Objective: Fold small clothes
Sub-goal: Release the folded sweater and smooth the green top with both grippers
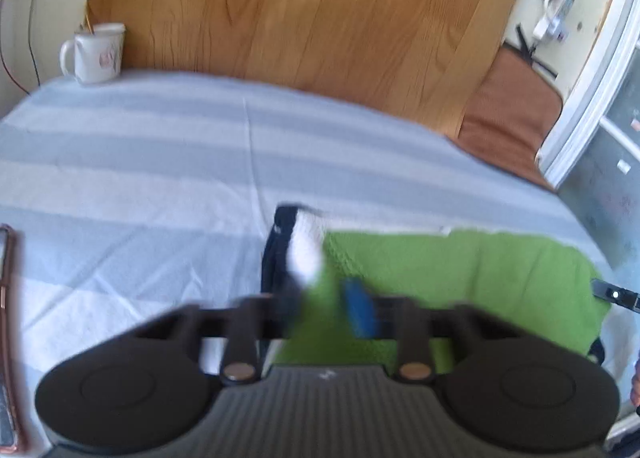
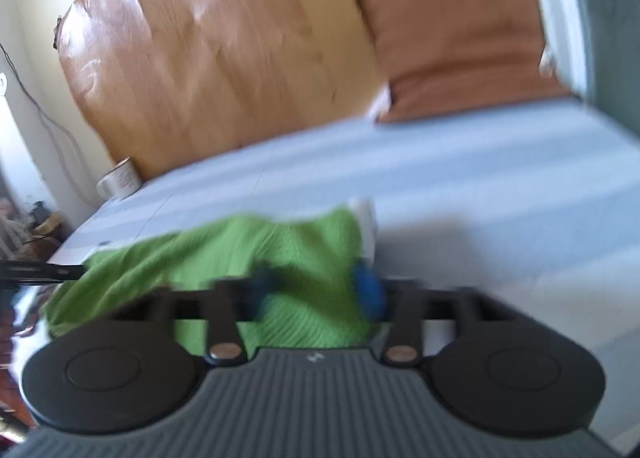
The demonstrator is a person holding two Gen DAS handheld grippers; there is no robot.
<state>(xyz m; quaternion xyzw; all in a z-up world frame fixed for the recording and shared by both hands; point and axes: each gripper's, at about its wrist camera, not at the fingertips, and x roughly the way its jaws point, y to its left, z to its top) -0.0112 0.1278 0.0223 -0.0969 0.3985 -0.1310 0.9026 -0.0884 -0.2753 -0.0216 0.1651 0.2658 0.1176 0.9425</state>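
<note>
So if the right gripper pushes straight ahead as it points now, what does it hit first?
Most likely the green garment: it fills the space between the right gripper fingers. Blur hides the exact depth.

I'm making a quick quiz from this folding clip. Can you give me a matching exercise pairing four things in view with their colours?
Things:
1. garment
2. mug
3. cushion
4. headboard

Colours:
A. white
B. reddish brown
C. green
D. light wood

Pairs: 1-C, 2-A, 3-B, 4-D
</note>
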